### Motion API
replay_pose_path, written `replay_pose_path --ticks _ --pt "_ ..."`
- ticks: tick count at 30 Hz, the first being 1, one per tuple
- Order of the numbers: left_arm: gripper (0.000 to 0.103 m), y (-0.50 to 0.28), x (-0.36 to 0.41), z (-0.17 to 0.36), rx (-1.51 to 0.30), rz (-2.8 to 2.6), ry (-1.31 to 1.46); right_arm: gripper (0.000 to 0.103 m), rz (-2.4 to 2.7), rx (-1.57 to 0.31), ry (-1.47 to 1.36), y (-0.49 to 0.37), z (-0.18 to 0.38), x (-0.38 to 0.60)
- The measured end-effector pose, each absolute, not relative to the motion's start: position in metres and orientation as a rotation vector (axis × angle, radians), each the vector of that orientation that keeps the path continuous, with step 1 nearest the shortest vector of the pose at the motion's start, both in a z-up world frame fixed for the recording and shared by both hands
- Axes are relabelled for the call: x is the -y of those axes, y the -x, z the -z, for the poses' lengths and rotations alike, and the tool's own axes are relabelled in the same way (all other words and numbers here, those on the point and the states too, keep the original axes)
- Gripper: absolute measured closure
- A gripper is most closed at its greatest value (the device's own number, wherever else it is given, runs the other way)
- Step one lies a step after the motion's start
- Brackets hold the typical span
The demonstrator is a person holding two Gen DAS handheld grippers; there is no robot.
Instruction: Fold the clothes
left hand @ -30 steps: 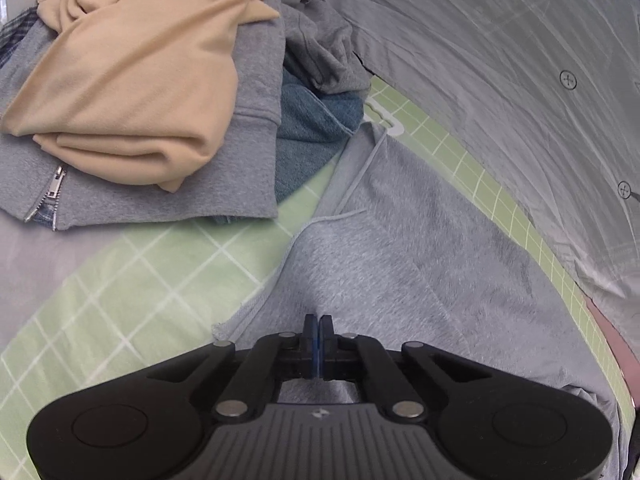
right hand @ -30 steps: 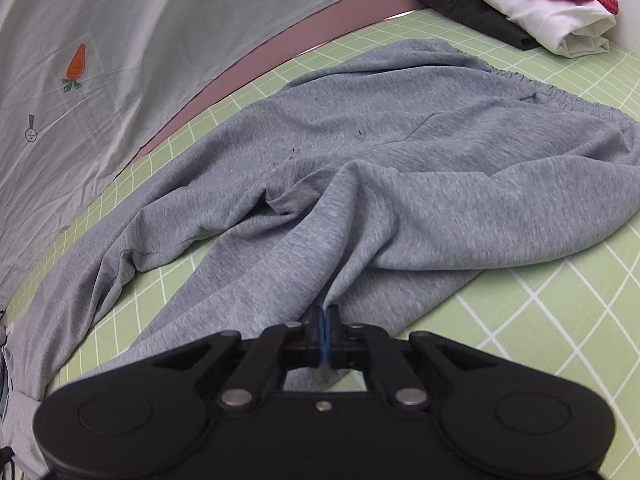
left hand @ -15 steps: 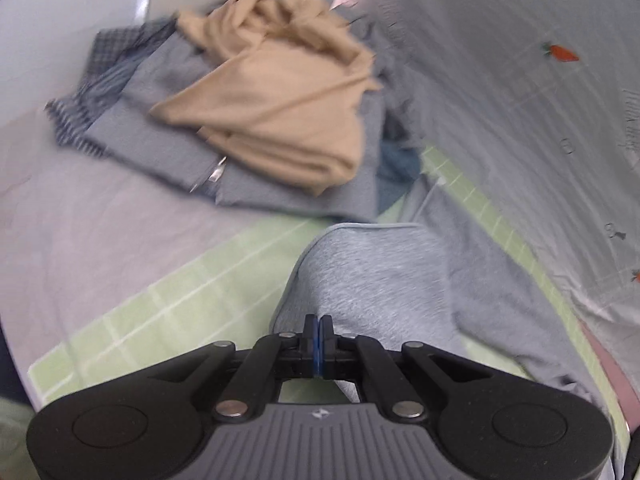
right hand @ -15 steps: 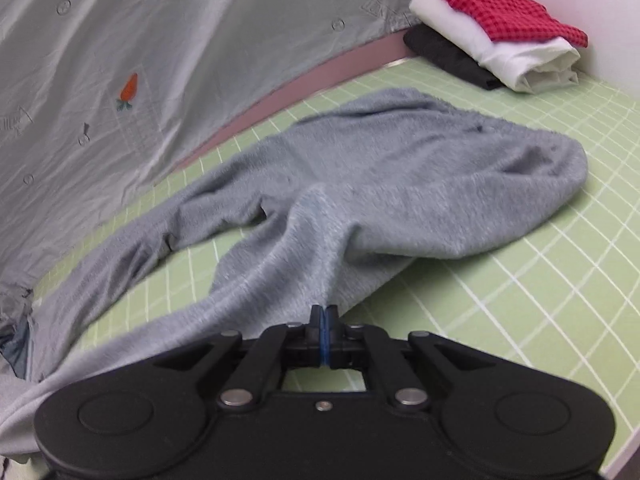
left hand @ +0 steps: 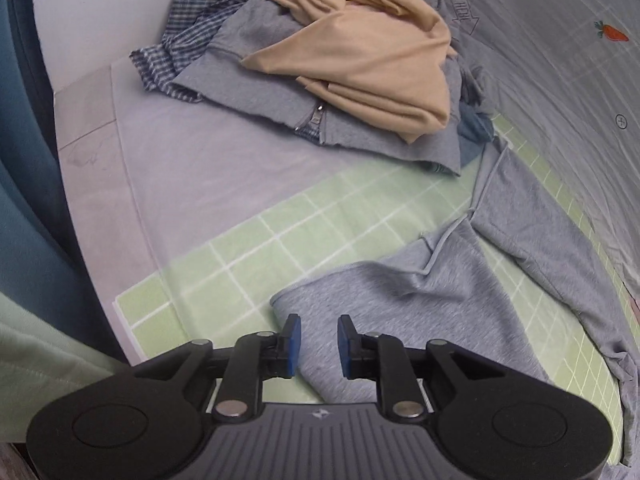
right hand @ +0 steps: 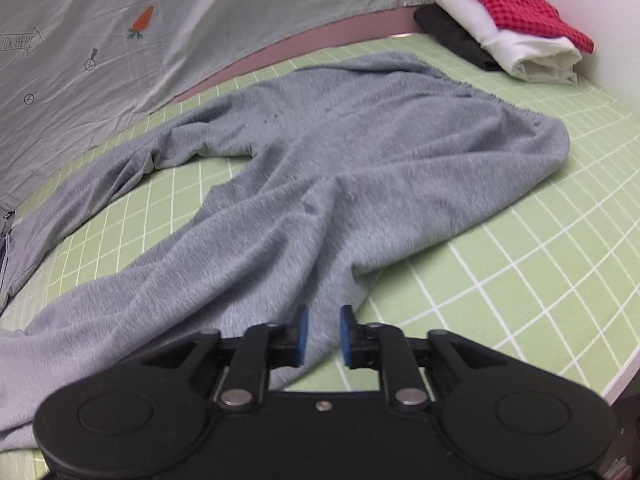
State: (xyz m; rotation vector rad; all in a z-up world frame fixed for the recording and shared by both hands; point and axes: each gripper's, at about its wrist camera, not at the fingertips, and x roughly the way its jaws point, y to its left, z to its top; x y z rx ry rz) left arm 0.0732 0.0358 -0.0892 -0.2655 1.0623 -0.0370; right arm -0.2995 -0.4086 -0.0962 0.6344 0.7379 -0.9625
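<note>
2 grippers, both letting go: my left gripper (left hand: 313, 346) is opening, its blue pads spread apart with the leg end of the grey jersey sweatpants (left hand: 460, 292) lying under the gap and neither pad pressing it. My right gripper (right hand: 323, 336) is opening too, with a grey fold running between its pads, untouched as far as I can tell.

These sweatpants lie spread on the green grid-patterned mat (right hand: 540, 248), waistband toward the far right, 1 leg trailing along the grey printed sheet (right hand: 120, 40) and the other pulled toward me. I judge that they are laid out and roughly smoothed but not yet folded: the legs sit apart, so bringing 1 leg over the other and then folding lengthwise is still ahead.

3 folded items, red checked, white and black, make a finished stack (right hand: 504, 36) at the mat's far corner. Much is left: an unfolded heap (left hand: 340, 68) waits just beyond the mat's left end, with a tan knit top, a grey zip jacket, a blue checked shirt and something denim blue.
</note>
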Motion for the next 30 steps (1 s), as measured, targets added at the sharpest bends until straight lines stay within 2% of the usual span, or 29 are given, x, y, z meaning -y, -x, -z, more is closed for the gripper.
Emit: replay_pose_path --ticks 3,5,8,12,18,20,21,22,24,26,30 --pt "0.071 -0.087 -0.017 0.084 -1.045 0.096 0.236 0.063 0.973 -0.710 -0.602 0.290 0.085 0.417" --pt "0.069 -0.097 -0.002 0.086 -1.047 0.134 0.211 0.060 0.969 -0.698 -0.610 0.283 0.083 0.423" --pt "0.063 -0.113 0.021 0.094 -1.066 0.191 0.177 0.058 0.965 -0.700 -0.622 0.269 0.086 0.430" --pt "0.052 -0.132 0.046 0.106 -1.097 0.234 0.120 0.055 0.960 -0.704 -0.645 0.251 0.091 0.438" --pt "0.051 -0.150 0.066 0.128 -1.211 0.256 0.105 0.051 0.988 -0.732 -0.675 0.234 0.098 0.451" --pt "0.054 -0.147 0.066 0.131 -1.210 0.252 0.081 0.050 0.991 -0.736 -0.679 0.233 0.098 0.452" --pt "0.062 -0.145 0.065 0.131 -1.207 0.251 0.073 0.050 0.988 -0.740 -0.680 0.233 0.099 0.451" --pt "0.081 -0.143 0.063 0.130 -1.205 0.251 0.077 0.050 0.985 -0.744 -0.682 0.233 0.101 0.450" --pt "0.095 -0.137 0.055 0.128 -1.196 0.245 0.105 0.050 0.977 -0.750 -0.694 0.234 0.104 0.449" --pt "0.099 -0.131 0.047 0.125 -1.183 0.238 0.131 0.050 0.965 -0.756 -0.712 0.235 0.108 0.446" --pt "0.099 -0.113 0.030 0.105 -1.126 0.245 0.177 0.050 0.935 -0.773 -0.689 0.237 0.110 0.437"
